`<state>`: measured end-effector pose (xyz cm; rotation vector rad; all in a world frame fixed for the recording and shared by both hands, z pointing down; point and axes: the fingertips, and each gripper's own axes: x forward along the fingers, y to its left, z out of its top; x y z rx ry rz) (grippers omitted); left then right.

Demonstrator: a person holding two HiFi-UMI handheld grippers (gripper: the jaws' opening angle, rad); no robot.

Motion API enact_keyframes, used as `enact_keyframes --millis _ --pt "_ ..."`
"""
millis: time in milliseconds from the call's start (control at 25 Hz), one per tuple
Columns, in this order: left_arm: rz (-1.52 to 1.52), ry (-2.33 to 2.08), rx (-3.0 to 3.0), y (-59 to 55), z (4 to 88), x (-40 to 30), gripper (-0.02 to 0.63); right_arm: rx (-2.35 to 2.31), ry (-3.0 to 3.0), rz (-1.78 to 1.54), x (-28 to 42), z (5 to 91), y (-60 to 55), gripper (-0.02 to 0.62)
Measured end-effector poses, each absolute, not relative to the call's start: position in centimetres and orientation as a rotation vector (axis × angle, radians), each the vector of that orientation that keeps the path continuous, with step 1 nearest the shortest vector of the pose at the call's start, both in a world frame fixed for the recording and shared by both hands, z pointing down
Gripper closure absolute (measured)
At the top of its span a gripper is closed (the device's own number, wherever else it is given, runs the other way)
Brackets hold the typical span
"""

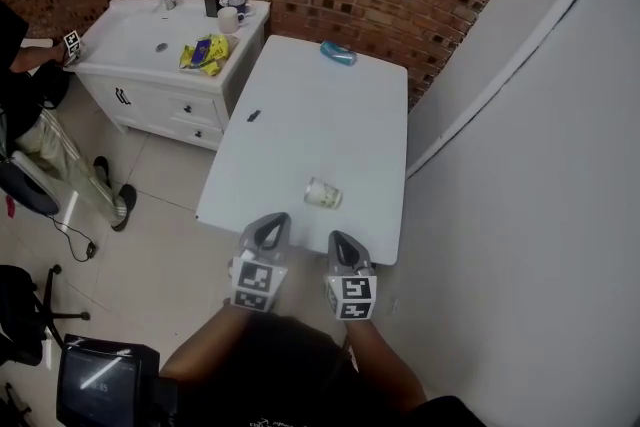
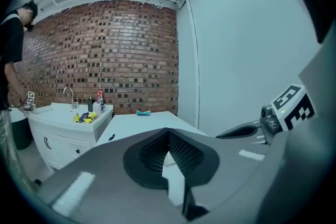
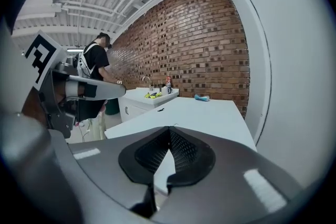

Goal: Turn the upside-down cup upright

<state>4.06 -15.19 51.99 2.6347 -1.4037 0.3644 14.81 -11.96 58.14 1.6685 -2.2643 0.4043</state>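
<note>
Showing cup (image 1: 322,194) plainly in head view

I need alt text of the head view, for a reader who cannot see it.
A small pale paper cup sits near the front edge of a white rectangular table, with the left gripper and right gripper side by side at that edge, jaws together. A white sink cabinet stands at its left.

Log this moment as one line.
phase: pre-grasp | left gripper: shut, empty | right gripper: shut, empty | paper cup: on white table, ahead of both grippers, untouched
</note>
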Motion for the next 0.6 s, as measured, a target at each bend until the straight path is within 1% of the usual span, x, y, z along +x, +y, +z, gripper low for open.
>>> enact_keyframes --millis 600 --pt "0.368 -1.389 2.607 -22.2 53.4 2.2 0.612 1.37 -2.103 0.245 12.4 61.9 -18.7 0.58"
